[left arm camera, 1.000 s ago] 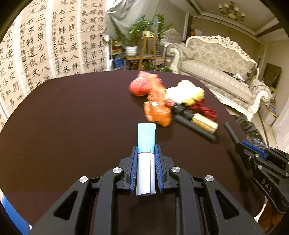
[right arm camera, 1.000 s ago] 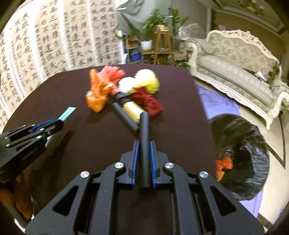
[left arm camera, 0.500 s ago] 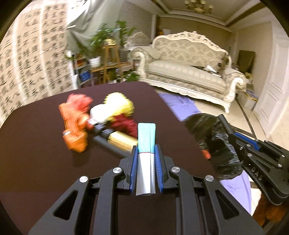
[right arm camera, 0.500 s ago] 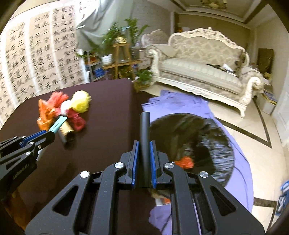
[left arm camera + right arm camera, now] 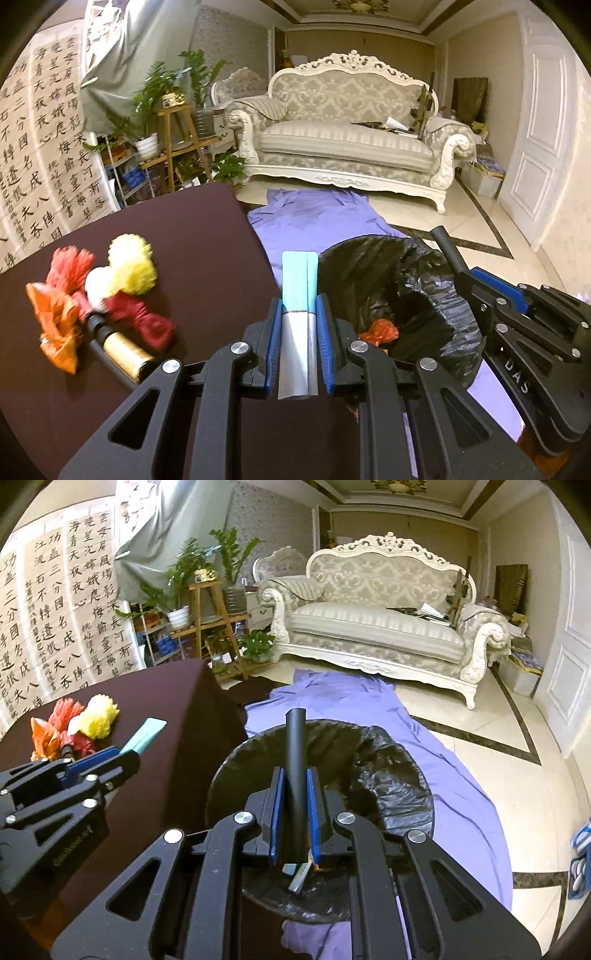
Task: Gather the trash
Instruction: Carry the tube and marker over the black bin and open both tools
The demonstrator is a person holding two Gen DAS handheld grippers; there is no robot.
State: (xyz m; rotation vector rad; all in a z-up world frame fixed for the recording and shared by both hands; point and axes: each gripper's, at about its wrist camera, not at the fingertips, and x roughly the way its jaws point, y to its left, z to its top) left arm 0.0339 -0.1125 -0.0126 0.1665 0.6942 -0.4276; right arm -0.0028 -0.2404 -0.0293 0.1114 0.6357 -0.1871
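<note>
My left gripper [image 5: 298, 314] is shut on a teal and silver tube [image 5: 299, 291], held over the table's right edge beside the bin. My right gripper [image 5: 294, 786] is shut on a black tube [image 5: 295, 746], hanging above the black-lined trash bin [image 5: 391, 775]. In the left wrist view the bin [image 5: 406, 280] holds an orange scrap [image 5: 380, 329], and the right gripper [image 5: 491, 288] shows at the right. A pile of crumpled orange, red, yellow and white trash [image 5: 99, 288] with a gold-banded black tube [image 5: 122, 350] lies on the dark table [image 5: 184, 240].
The bin stands on a purple cloth [image 5: 369, 698] spread over the tiled floor. Beyond it are an ornate sofa [image 5: 351, 136], a plant stand [image 5: 177, 136] and a calligraphy screen [image 5: 40, 147]. A white door [image 5: 543, 147] is at the right.
Both grippers have swung right, away from the trash pile toward the bin, each keeping its tube. The right gripper now hangs over the bin's opening.
</note>
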